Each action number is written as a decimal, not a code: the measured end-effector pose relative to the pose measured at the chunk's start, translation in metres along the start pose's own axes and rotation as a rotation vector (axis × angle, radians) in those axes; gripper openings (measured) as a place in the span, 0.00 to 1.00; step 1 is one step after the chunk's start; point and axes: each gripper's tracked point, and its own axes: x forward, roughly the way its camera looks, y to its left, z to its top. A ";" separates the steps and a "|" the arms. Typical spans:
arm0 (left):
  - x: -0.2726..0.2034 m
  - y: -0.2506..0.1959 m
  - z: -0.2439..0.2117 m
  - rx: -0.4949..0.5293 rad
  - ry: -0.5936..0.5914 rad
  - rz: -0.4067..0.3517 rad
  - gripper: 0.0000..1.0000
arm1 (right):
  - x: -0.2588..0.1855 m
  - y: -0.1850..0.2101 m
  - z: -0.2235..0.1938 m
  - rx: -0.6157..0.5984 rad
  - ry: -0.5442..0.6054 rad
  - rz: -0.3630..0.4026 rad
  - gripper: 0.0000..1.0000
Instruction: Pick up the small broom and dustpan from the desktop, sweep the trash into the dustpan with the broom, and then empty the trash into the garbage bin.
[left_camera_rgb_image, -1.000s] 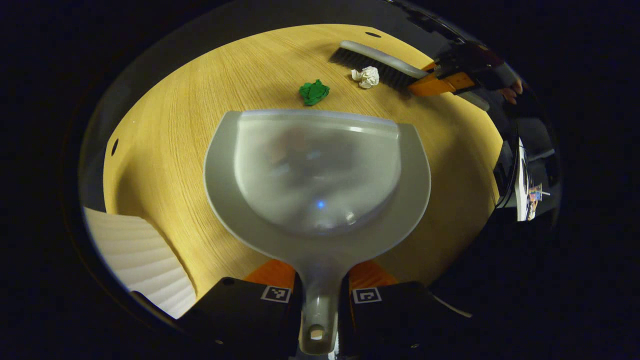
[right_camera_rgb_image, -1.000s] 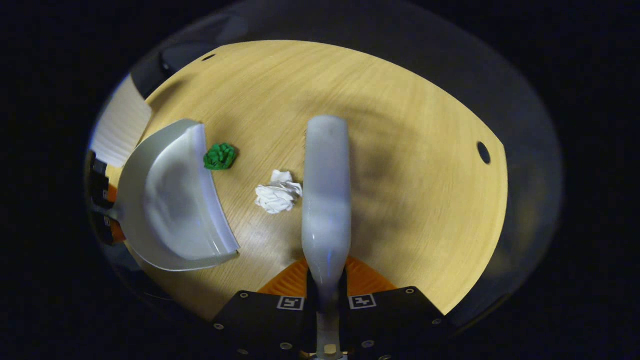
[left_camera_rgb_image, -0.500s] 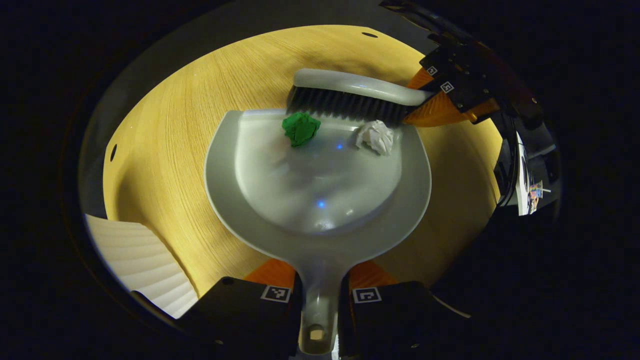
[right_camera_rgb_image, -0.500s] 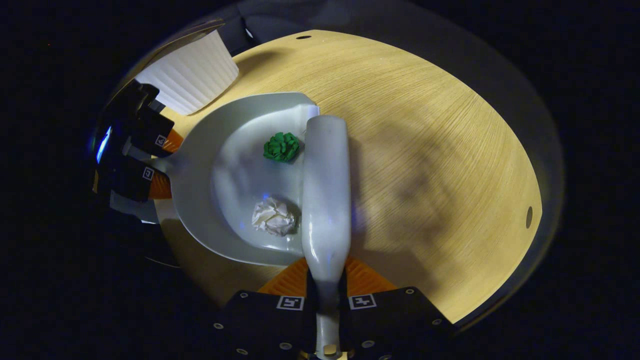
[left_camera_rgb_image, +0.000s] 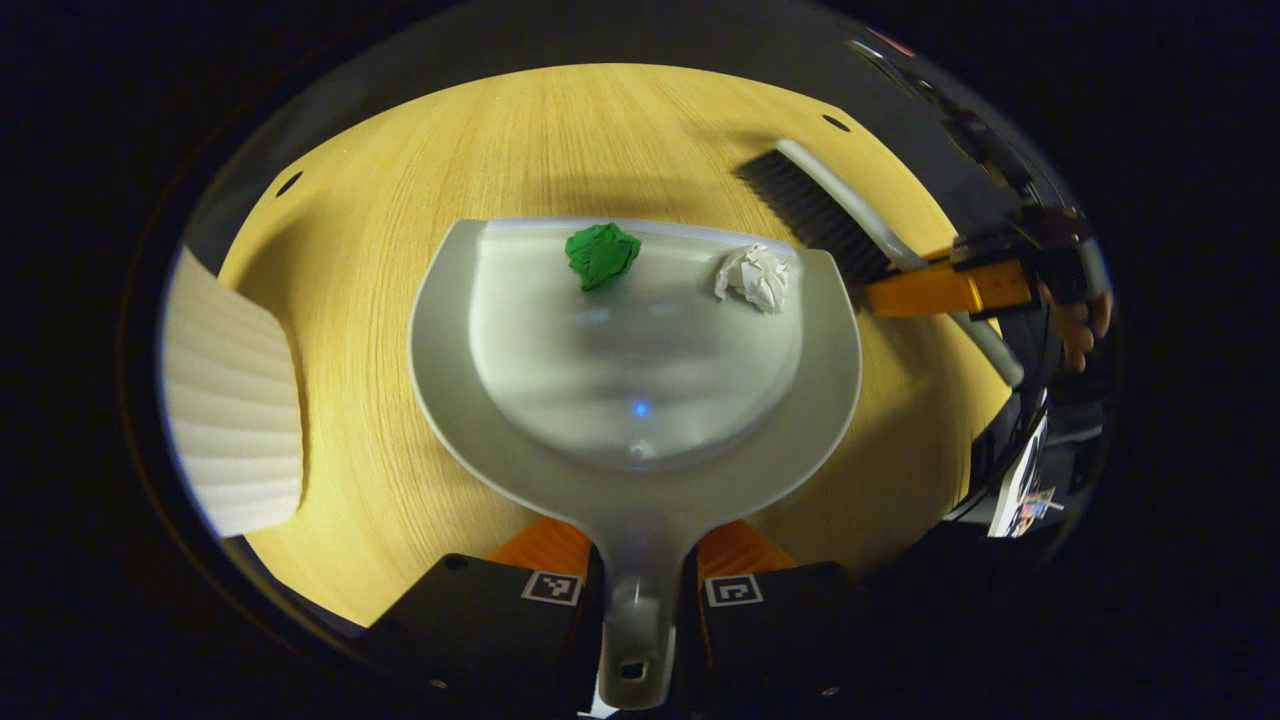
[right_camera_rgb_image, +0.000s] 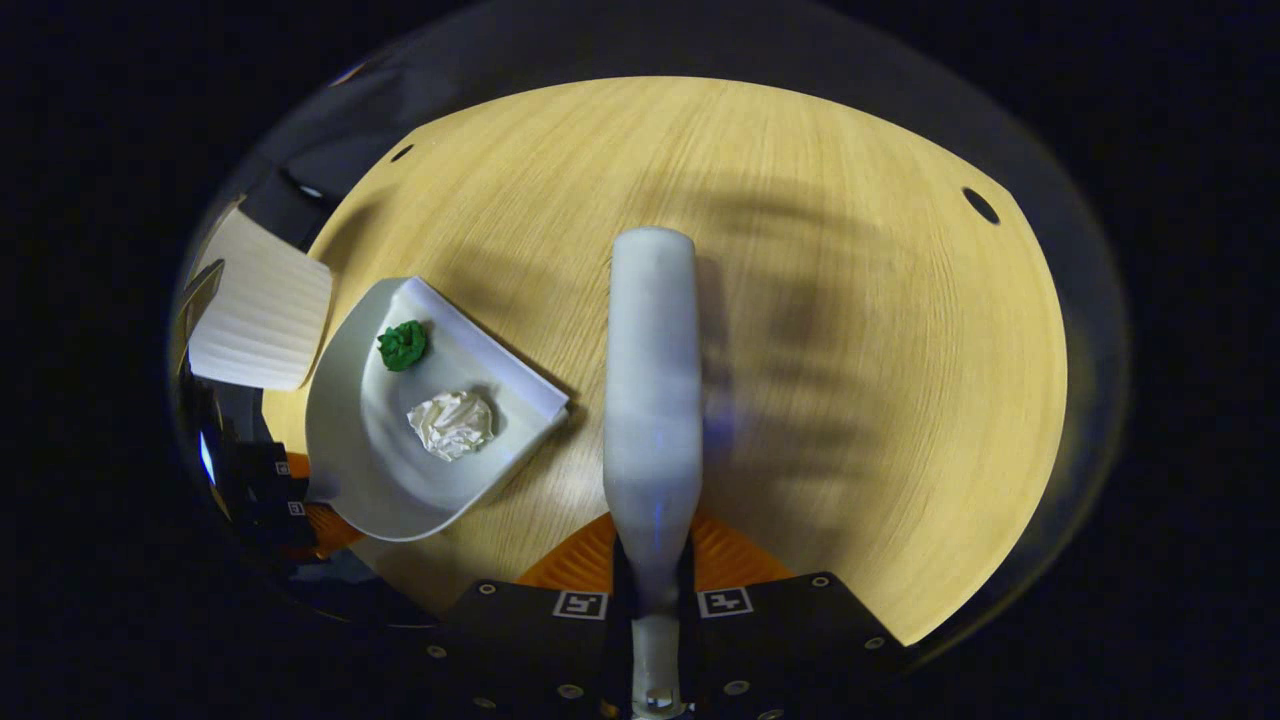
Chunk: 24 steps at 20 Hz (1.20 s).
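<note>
Broom (left_camera_rgb_image: 830, 215) swung off dustpan (left_camera_rgb_image: 635, 470); both hand-held grippers clamped; bin (left_camera_rgb_image: 230, 400) beside.

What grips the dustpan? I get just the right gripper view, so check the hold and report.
Observer: The left gripper is shut on the dustpan, one finger on each side of its handle.
Operator: Now check the bristles. The broom's back hides them from me.
Observer: In the left gripper view the bristles of the broom are dark and sit off the pan's right corner, clear of the green wad and the white wad.
Operator: Report what's behind my gripper.
Observer: A hand shows just behind the right gripper.
</note>
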 end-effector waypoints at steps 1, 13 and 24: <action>-0.002 -0.004 -0.001 -0.028 -0.011 -0.002 0.30 | -0.001 -0.006 -0.009 0.035 0.012 -0.036 0.18; -0.012 -0.027 0.012 -0.221 -0.110 0.022 0.30 | -0.001 0.009 -0.076 0.190 0.020 -0.077 0.20; -0.104 -0.021 0.049 -0.166 -0.380 0.081 0.30 | 0.001 0.015 -0.070 0.128 -0.028 -0.048 0.48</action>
